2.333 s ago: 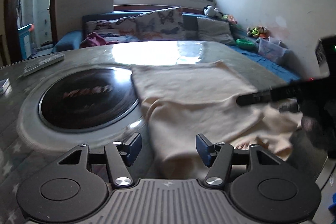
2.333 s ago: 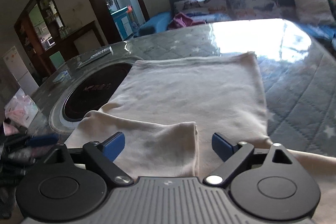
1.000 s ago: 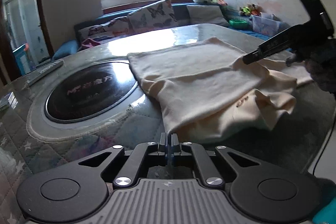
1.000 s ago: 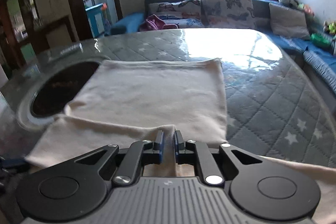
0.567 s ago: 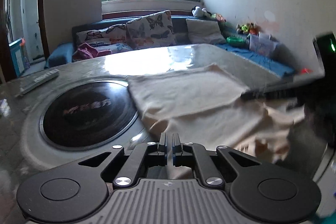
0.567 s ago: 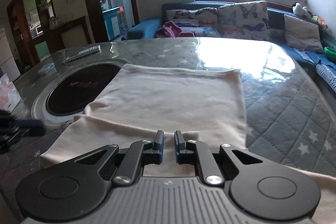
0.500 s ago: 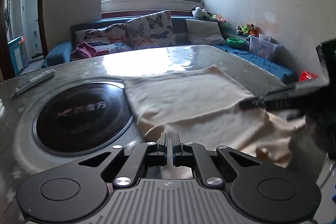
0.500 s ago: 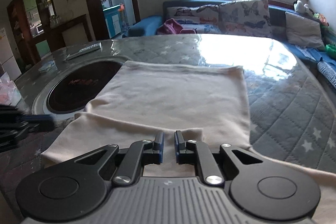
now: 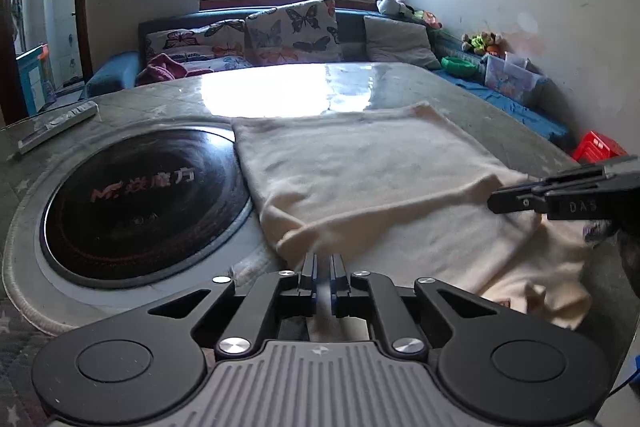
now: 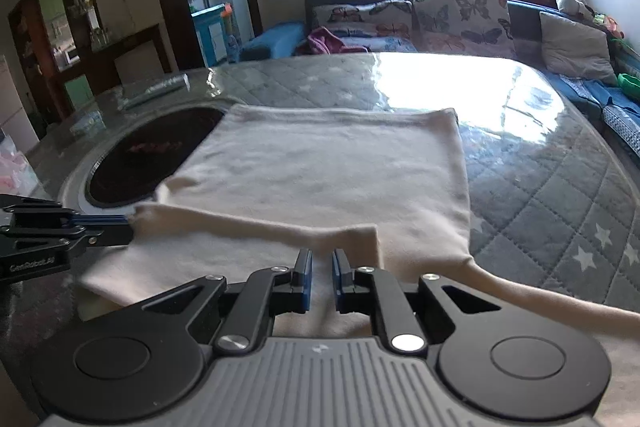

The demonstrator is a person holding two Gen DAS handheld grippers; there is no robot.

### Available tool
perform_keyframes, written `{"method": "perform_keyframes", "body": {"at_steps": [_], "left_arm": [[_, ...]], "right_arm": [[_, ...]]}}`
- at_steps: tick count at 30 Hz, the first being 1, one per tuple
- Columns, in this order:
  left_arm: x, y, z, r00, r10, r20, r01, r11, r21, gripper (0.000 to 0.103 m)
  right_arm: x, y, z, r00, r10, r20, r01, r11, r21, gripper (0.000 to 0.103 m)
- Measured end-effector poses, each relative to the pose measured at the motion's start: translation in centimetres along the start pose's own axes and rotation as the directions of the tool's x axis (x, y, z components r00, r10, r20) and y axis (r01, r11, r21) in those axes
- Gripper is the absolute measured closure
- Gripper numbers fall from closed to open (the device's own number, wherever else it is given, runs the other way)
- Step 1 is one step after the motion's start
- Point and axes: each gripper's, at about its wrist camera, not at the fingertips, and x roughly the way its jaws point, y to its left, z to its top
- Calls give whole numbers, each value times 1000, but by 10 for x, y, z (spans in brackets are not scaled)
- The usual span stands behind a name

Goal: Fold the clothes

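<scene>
The jaws of the left gripper point(image 9: 323, 269) are seen pressed together on a fold of the cream garment point(image 9: 360, 163), with cloth pinched between the blue pads; how much cloth is caught is hidden behind the black linkage. In the right wrist view the same gripper point(image 10: 116, 225) is found at 9 o'clock, its tip closed on the garment's near-left corner, with its body cut off by the frame edge.

The jaws of the right gripper point(image 10: 321, 277) are seen nearly together, with a narrow gap filled by pale cloth; they are clamped on the garment's point(image 10: 320, 163) near edge, though the contact itself is partly masked by the fingers. In the left wrist view this gripper point(image 9: 496, 203) enters from 3 o'clock, closed on the fabric, and the hand behind it is blurred and cropped.

The garment is spread on the table point(image 10: 540, 195), which is covered by a grey quilted cloth with stars under a glossy sheet. Its near part is lifted and doubled between the two grippers; its far edge lies flat toward 12 o'clock. A round black hotplate point(image 9: 140, 195) is set in the table at 9 o'clock, its right rim covered by the garment. The printed logo on it cannot be read clearly.
</scene>
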Motion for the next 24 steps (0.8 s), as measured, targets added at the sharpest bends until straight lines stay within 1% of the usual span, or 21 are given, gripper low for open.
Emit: {"method": "perform_keyframes", "body": {"at_steps": [2, 6, 9, 12, 15, 19, 21, 22, 24], "left_arm": [[3, -1, 7, 1000, 2, 16, -2, 1000, -3, 95], [20, 3, 7, 1000, 11, -23, -12, 1000, -22, 94], [16, 0, 6, 1000, 12, -13, -12, 1000, -5, 94], [12, -4, 7, 1000, 4, -5, -4, 1000, -1, 94], [12, -9, 8, 1000, 2, -4, -2, 1000, 4, 94], [8, -19, 11, 1000, -21, 7, 21, 1000, 22, 94], [7, -25, 13, 999, -31, 8, 31, 999, 32, 93], [7, -28, 14, 999, -37, 8, 37, 999, 35, 92], [7, -35, 16, 998, -54, 11, 54, 998, 42, 91]], "right_arm": [[1, 2, 0, 1000, 6, 0, -6, 1000, -3, 93], [6, 2, -5, 1000, 6, -19, -6, 1000, 7, 93], [0, 2, -8, 1000, 0, -9, 0, 1000, 1, 92], [-11, 3, -10, 1000, 14, 14, -14, 1000, 0, 92], [-8, 0, -16, 1000, 1, -8, -1, 1000, 6, 92], [-24, -6, -21, 1000, -10, 24, 9, 999, 41, 92], [-38, -14, -25, 998, -34, 45, 31, 997, 65, 90], [-45, -20, -29, 997, -56, 50, 52, 995, 80, 87], [-57, -31, -36, 993, -108, 52, 102, 989, 104, 85]]}}
